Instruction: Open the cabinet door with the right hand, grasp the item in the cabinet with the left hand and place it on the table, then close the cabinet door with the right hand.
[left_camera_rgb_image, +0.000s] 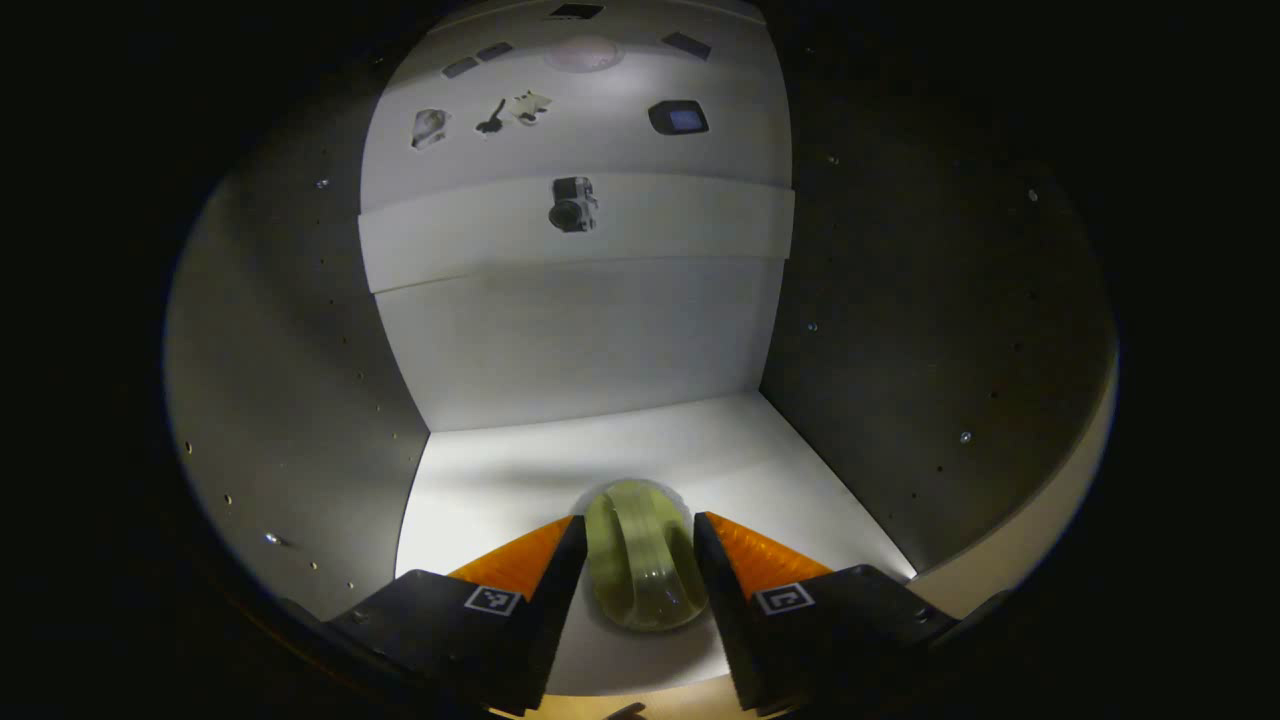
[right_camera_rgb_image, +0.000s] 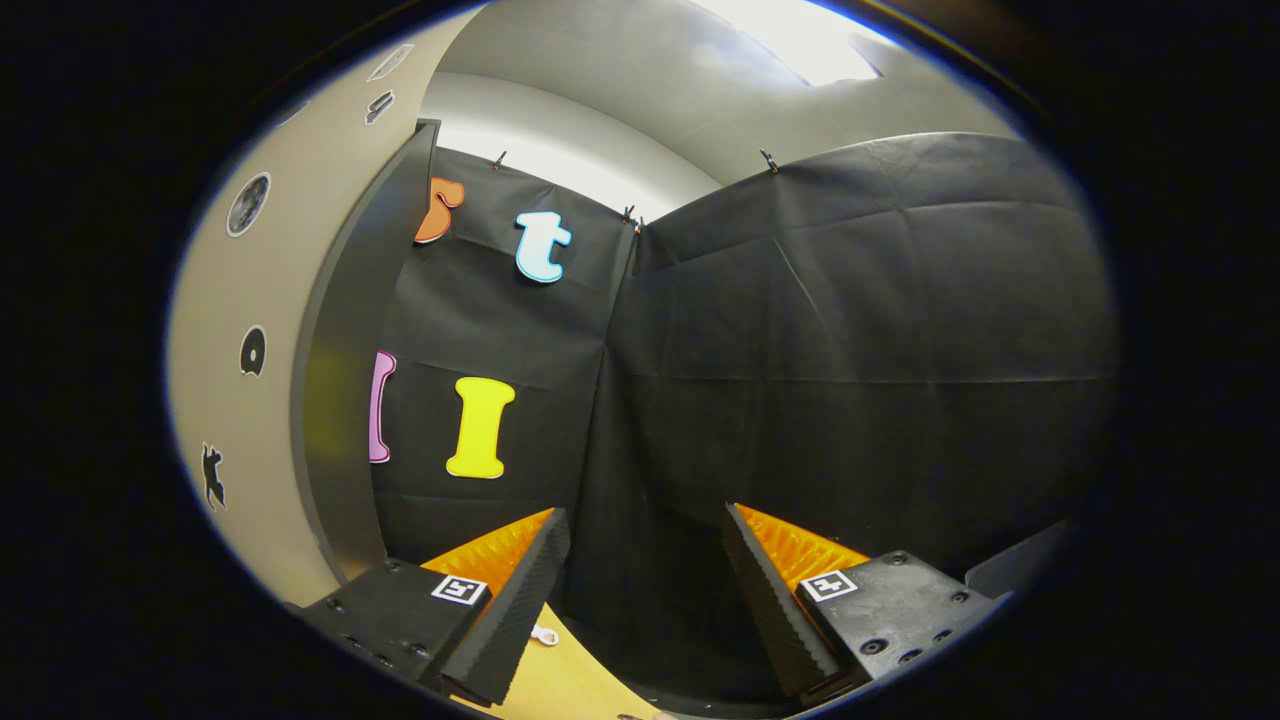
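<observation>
Left gripper view: my left gripper (left_camera_rgb_image: 640, 560) reaches into the open cabinet (left_camera_rgb_image: 280, 400), its two fingers entering from the lower edge of the frame. Between them, at lower centre, sits the item (left_camera_rgb_image: 643, 560): a small, rounded, translucent yellow-green object with a glossy surface and a paler raised band running over its top from front to back. It rests on the white cabinet floor (left_camera_rgb_image: 500, 480), near the front edge. Both fingers stand just beside its flanks, one on each side; I cannot tell from this picture whether they actually press on it or merely bracket it.

The cabinet interior is white at the back and grey and shadowed on the side walls, which carry rows of small holes. A white horizontal band (left_camera_rgb_image: 570, 235) crosses the back wall in the upper half of the frame, with a small camera picture on it; further small stickers sit above, near the top.

Right gripper view: my right gripper (right_camera_rgb_image: 645, 580) has its fingers spread wide apart with nothing between them, pointing at the black cloth wall (right_camera_rgb_image: 850, 350). The cabinet door (right_camera_rgb_image: 340, 400) stands open along the left of the frame, its beige face carrying small dark stickers. A strip of wooden table (right_camera_rgb_image: 570, 680) shows at the bottom centre.
</observation>
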